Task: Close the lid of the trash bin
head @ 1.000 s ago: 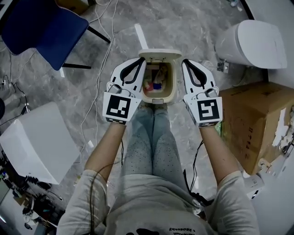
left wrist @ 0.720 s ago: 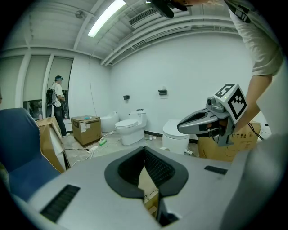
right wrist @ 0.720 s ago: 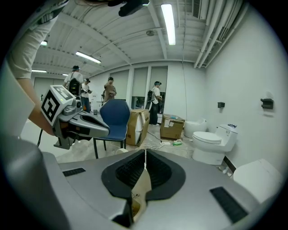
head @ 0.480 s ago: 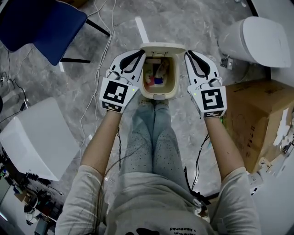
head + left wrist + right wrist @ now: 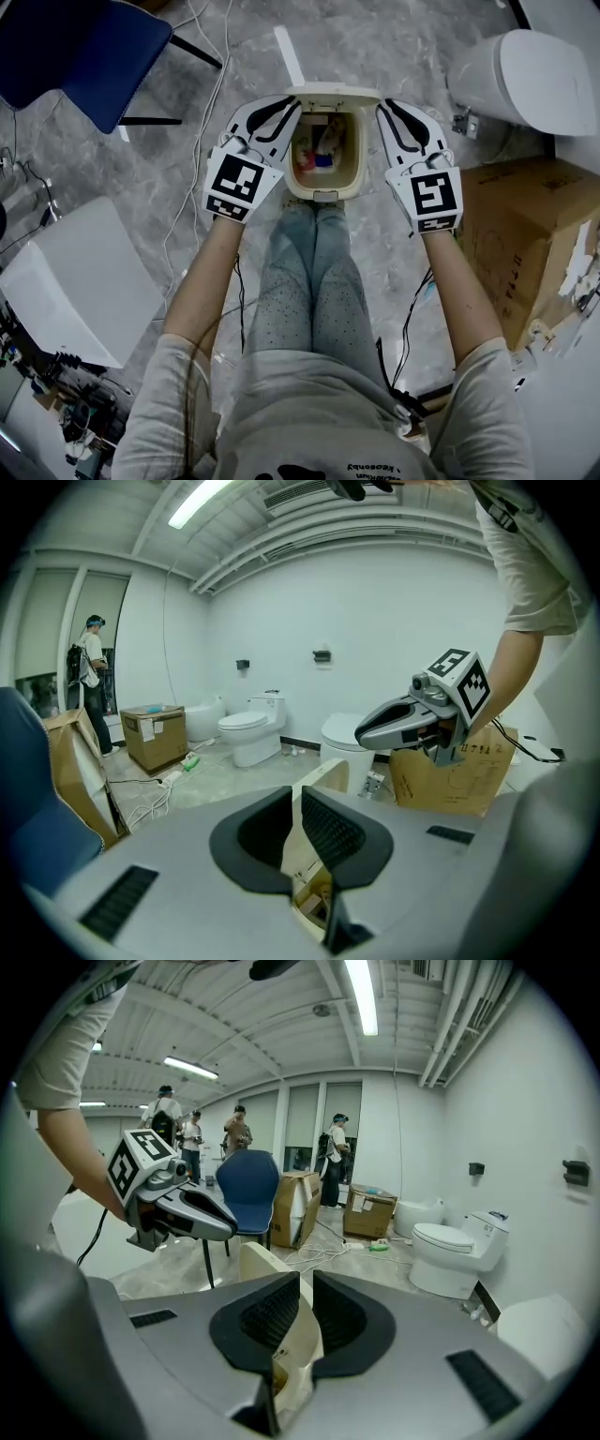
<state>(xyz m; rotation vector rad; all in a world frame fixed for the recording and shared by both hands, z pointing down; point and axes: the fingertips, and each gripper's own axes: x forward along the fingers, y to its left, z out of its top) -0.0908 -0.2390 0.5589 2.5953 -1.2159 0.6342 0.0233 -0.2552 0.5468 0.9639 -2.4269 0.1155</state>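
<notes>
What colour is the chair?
The chair has a dark blue seat and black legs. The head view shows it best.

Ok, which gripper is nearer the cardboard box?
Right. The right gripper sits between the bin and the box, beside the bin's right rim; the left gripper is on the bin's far side, away from the box.

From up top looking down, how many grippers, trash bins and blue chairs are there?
2 grippers: left gripper, right gripper
1 trash bin
1 blue chair
Total: 4
</notes>
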